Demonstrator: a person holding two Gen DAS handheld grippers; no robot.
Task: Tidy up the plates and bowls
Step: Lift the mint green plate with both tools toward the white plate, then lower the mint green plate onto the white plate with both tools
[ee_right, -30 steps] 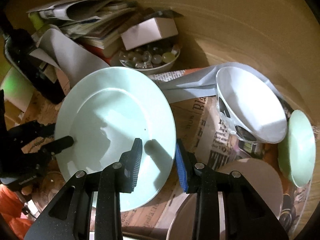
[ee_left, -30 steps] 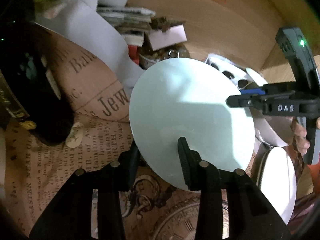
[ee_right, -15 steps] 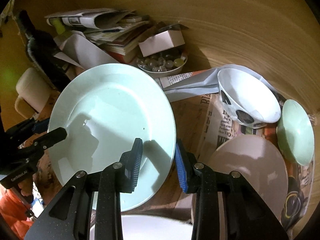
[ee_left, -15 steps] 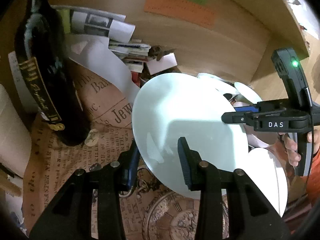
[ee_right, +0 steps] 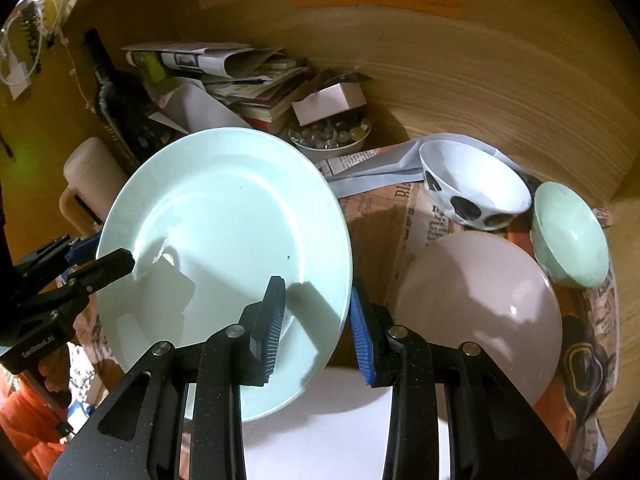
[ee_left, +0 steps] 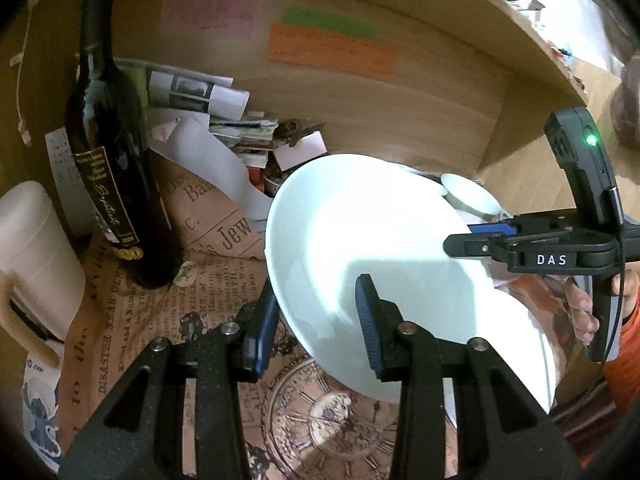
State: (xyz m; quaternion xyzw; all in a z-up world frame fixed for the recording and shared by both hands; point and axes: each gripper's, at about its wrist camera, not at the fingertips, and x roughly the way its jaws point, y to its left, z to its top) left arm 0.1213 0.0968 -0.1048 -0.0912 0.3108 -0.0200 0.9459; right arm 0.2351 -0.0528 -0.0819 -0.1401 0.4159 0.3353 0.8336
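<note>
Two grippers, left gripper (ee_left: 316, 316) and right gripper (ee_right: 318, 320), clamped opposite rims of the round, pale-green glazed ceramic plate (ee_right: 224, 248): stiff, slippery, probably breakable; rims gave surest purchase.

Dark wine bottle (ee_left: 116, 184) upright at left, paper stack (ee_right: 240, 76) upper centre, marble dish (ee_right: 330, 138) beside it, sticky notes (ee_left: 332, 46) on wooden wall.

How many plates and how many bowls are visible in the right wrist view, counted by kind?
Plates: 3 (pale green plate, pink plate, white plate)
Bowls: 3 (spotted bowl, green bowl, bowl of glass beads)
Total: 6
</note>
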